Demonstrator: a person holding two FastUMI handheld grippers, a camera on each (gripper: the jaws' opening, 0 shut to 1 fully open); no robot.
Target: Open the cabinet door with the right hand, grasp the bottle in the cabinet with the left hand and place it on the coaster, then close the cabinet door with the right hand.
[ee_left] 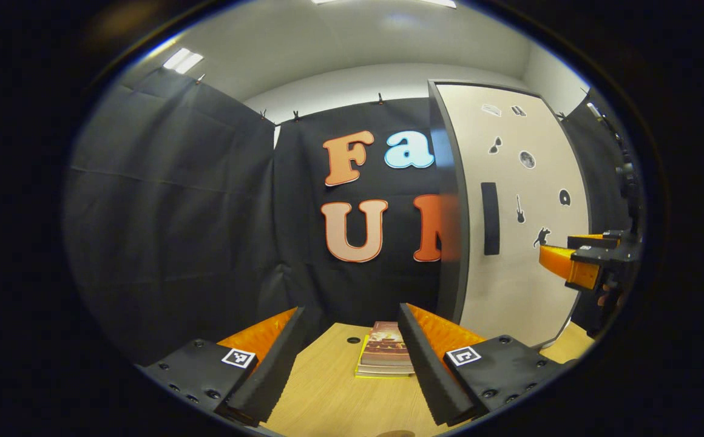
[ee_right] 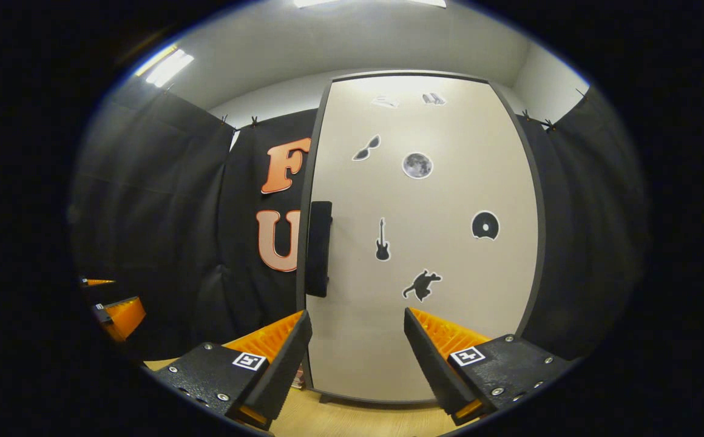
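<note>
Pale wood is the surface of the worktop (ee_left: 328, 394) that I see under my left tool (ee_left: 349, 355). Its two fingers stand wide apart and hold nothing. Between them, farther off, a small stack of books (ee_left: 385, 355) lies flat on the worktop. To the right of the books stands the cabinet door (ee_left: 519, 243), cream with a dark frame, with a dark vertical handle (ee_left: 490, 218) and small black stickers on it. My right tool (ee_left: 576, 267) shows at the right edge, near the door but not touching it.

In the right gripper view the right tool (ee_right: 357, 349) is also wide open and empty, pointed at the door (ee_right: 425, 243), which looks closed. The handle (ee_right: 318, 249) is at the door's left edge, above the left finger. I cannot see the bottle or the coaster.
</note>
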